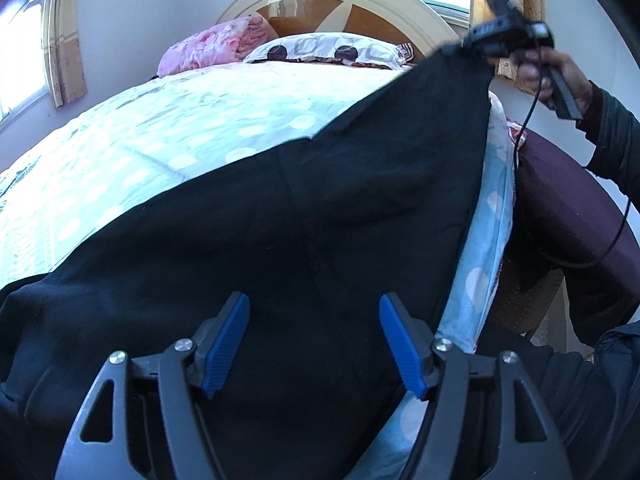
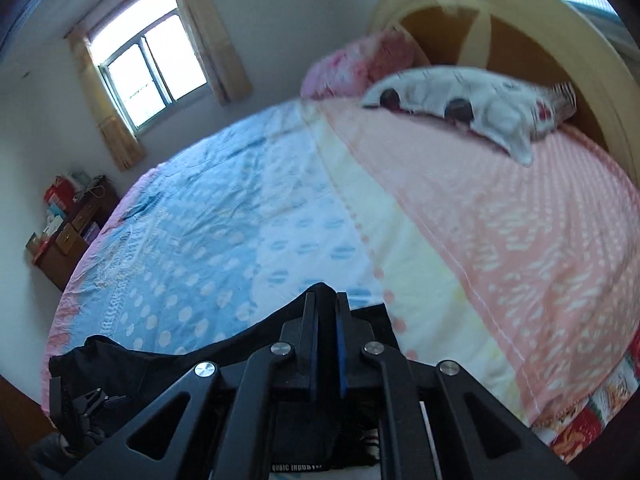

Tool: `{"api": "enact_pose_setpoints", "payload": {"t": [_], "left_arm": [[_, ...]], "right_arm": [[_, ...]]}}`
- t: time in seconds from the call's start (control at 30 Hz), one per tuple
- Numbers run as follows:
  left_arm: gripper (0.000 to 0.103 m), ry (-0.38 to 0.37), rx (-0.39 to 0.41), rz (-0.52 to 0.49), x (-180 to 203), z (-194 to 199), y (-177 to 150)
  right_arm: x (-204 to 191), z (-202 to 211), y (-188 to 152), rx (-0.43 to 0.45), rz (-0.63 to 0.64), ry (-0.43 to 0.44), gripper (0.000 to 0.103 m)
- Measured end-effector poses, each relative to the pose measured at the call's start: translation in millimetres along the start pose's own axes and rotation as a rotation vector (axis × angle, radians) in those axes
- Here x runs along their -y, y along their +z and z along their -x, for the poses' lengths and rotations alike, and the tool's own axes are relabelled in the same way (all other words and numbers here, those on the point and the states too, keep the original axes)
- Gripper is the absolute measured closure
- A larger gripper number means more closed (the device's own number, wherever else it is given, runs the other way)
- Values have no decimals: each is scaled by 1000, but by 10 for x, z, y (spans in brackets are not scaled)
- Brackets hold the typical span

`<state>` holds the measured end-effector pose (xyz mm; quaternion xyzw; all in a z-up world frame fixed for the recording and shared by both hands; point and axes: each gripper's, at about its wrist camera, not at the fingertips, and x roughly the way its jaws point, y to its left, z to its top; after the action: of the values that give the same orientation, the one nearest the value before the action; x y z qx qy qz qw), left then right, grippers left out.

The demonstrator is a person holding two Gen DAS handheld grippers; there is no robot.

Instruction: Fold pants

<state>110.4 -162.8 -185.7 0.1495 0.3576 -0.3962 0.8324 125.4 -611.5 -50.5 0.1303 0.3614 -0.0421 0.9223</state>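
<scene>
Black pants (image 1: 280, 220) lie spread over the near part of the bed. My left gripper (image 1: 314, 300) hovers over them, open, its blue pads (image 1: 226, 344) wide apart with only flat cloth beneath. At the upper right a hand (image 1: 560, 76) holds my right gripper (image 1: 466, 45), which has one corner of the pants pinched and raised off the bed. In the right wrist view the right gripper (image 2: 327, 300) has its jaws together on a peak of the black pants (image 2: 160, 364). The left gripper (image 2: 86, 404) shows small at the lower left.
The bed sheet (image 1: 160, 140) is blue and white with dots, turning pink (image 2: 500, 220) toward the headboard (image 1: 340, 4). A patterned pillow (image 1: 324, 50) and a pink blanket (image 1: 212, 46) lie at the head. A wooden cabinet (image 2: 68, 232) stands by the window (image 2: 152, 68). A dark maroon cushion-like object (image 1: 572, 208) sits beside the bed.
</scene>
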Motion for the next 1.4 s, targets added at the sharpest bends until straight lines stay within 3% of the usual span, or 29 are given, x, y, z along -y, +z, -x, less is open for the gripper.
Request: {"api": "enact_pose_setpoints", "payload": {"t": [0.03, 0.07, 0.1, 0.13, 0.33, 0.37, 0.47, 0.57, 0.63, 0.67, 0.7, 0.87, 0.93, 1.03, 1.07, 1.13, 1.17, 1.2, 1.27, 1.4], "left_arm": [[30, -1, 0, -2, 4, 2, -4], [30, -1, -2, -5, 8, 2, -5], [29, -1, -3, -8, 13, 6, -5], [29, -3, -5, -10, 15, 7, -3], [25, -14, -8, -15, 20, -10, 11], [23, -13, -8, -18, 31, -19, 11], [23, 3, -9, -31, 71, -32, 16], [23, -4, -6, -18, 50, -28, 13], [23, -5, -6, -18, 48, -30, 12], [23, -4, -6, -23, 51, -33, 10], [23, -3, -5, -26, 50, -35, 6], [21, -8, 1, -34, 53, -54, -2], [19, -10, 1, -39, 67, -64, 7], [18, -10, 4, -38, 74, -72, 4], [17, -10, 3, -40, 81, -76, 6], [17, -5, 0, -46, 85, -88, 21], [17, -5, -1, -48, 86, -88, 22], [17, -6, -1, -46, 80, -83, 25], [17, -9, -1, -43, 74, -81, 30], [16, -5, -1, -51, 78, -95, 30]], "right_arm": [[56, -122, -32, -53, 1, -61, 89], [145, -316, -103, -149, -5, -153, 74], [203, -386, -152, -185, -9, -206, 66], [236, -399, -194, -184, -13, -236, 66], [136, -101, -128, -76, 0, -227, 60], [86, -103, -76, -74, 9, -194, 60], [68, -200, 65, -123, -27, -97, 60], [202, -491, 150, -243, -89, -146, 60], [339, -612, 142, -306, -145, -95, 60], [398, -647, 136, -317, -188, -55, 72], [408, -636, 143, -307, -208, 6, 94], [192, -259, 171, -160, -119, 112, 99], [113, -18, 171, -37, -76, 139, 99], [33, 139, 88, 97, 23, 81, 99], [24, 79, 51, 87, 53, 14, 98], [125, -226, -12, -90, 41, -124, 95], [190, -308, -57, -126, 24, -162, 91], [241, -313, -97, -116, 12, -182, 81], [279, -205, -142, -83, -7, -177, 73], [265, 83, -256, -23, -48, -147, 68]]}}
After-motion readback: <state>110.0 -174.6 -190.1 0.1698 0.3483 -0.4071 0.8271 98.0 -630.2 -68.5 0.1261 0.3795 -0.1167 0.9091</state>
